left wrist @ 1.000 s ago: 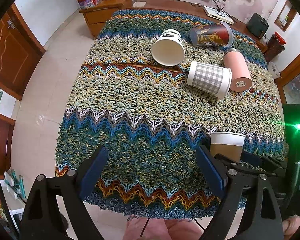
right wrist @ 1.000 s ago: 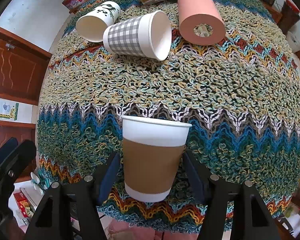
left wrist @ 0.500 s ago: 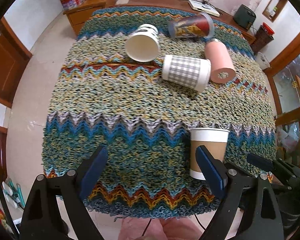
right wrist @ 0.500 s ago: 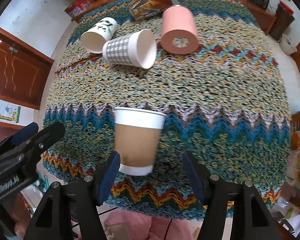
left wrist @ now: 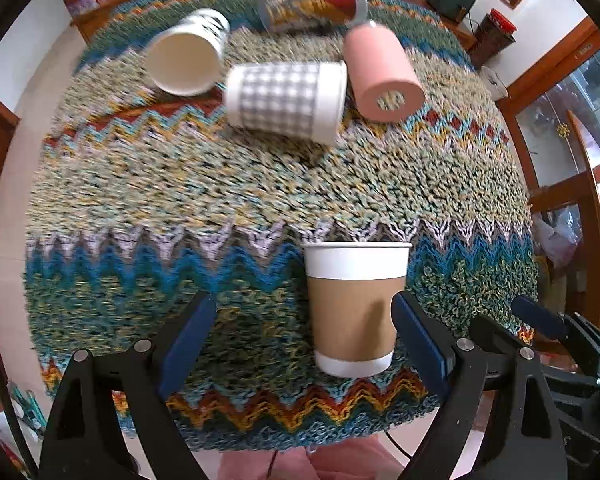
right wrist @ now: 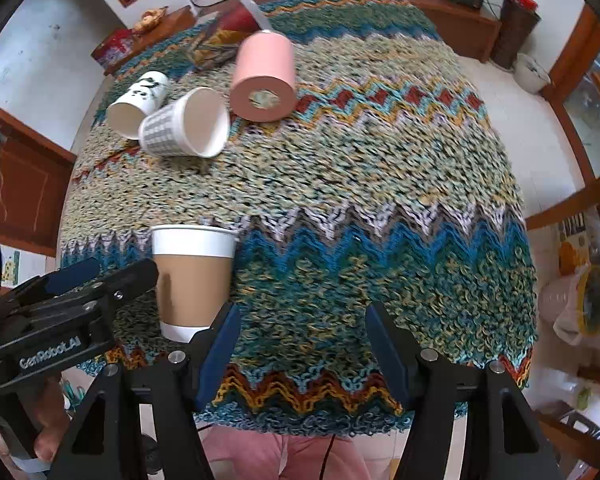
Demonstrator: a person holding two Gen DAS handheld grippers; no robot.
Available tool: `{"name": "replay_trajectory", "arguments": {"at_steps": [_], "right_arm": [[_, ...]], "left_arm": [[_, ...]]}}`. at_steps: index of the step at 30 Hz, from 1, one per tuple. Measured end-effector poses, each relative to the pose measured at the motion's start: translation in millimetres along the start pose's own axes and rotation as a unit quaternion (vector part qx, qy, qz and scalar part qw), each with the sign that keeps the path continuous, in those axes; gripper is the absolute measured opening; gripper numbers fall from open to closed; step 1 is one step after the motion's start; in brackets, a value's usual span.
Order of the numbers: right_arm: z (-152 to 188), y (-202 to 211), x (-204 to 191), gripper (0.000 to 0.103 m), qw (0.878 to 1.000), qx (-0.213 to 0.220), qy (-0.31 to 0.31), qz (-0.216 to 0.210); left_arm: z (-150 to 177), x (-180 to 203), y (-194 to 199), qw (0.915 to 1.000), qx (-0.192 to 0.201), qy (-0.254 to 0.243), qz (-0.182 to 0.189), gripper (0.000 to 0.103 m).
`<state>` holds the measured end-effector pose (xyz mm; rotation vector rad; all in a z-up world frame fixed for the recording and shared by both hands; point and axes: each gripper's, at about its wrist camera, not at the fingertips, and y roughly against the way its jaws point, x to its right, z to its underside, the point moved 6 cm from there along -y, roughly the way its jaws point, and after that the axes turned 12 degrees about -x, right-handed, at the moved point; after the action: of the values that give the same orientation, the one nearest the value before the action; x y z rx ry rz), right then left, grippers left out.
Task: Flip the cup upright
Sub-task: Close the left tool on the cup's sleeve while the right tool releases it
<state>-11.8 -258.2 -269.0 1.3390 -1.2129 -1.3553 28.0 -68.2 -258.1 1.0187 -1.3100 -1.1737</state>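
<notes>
Five cups lie or stand on the knitted zigzag cloth [left wrist: 260, 200]. One, the brown cup [left wrist: 356, 308], stands upright near the front edge, white rim up and white base on the cloth, its long axis vertical; its mouth faces the ceiling. The other four lie on their sides farther back: a checked cup [left wrist: 284, 100] with its axis running left to right and its mouth to the right in the left wrist view; a white cup [left wrist: 186, 54] just behind and left of it, mouth toward the camera; a pink cup [left wrist: 380, 74] to the right, its flat end toward the camera; and a red cup [left wrist: 316, 4] at the far side, blurred, so its print cannot be read.

The left gripper [left wrist: 302, 340] is spread wide, holding nothing; the brown cup sits between its fingers, close to the right-hand one, though whether that pad touches the cup's wall is hard to say from this angle. The right gripper [right wrist: 302, 344] is also spread wide with nothing between its fingers; in its view the brown cup [right wrist: 192, 276] stands off to the left, just beyond its left finger, and the left gripper's black body shows beside the cup.
</notes>
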Motion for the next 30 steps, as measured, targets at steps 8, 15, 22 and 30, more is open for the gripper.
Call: {"name": "replay_trajectory", "arguments": {"at_steps": [8, 15, 22, 30], "right_arm": [[5.3, -12.6, 10.3, 0.066, 1.0, -0.013, -0.011, -0.001], [5.8, -15.0, 15.3, 0.066, 1.0, -0.014, -0.018, -0.001], [6.9, -16.8, 18.5, 0.066, 1.0, -0.018, -0.024, -0.005], [5.3, -17.8, 16.8, 0.066, 1.0, -0.018, -0.024, -0.007]], "left_arm": [[-11.3, 14.7, -22.3, 0.9994, -0.029, -0.001, 0.018, 0.091], [-15.0, 19.4, -30.4, 0.9995, -0.031, -0.001, 0.005, 0.09], [-19.1, 20.9, -36.5, 0.9992, -0.039, -0.007, -0.01, 0.079], [-20.9, 23.5, -48.2, 0.9983, -0.056, -0.011, -0.005, 0.072]]}}
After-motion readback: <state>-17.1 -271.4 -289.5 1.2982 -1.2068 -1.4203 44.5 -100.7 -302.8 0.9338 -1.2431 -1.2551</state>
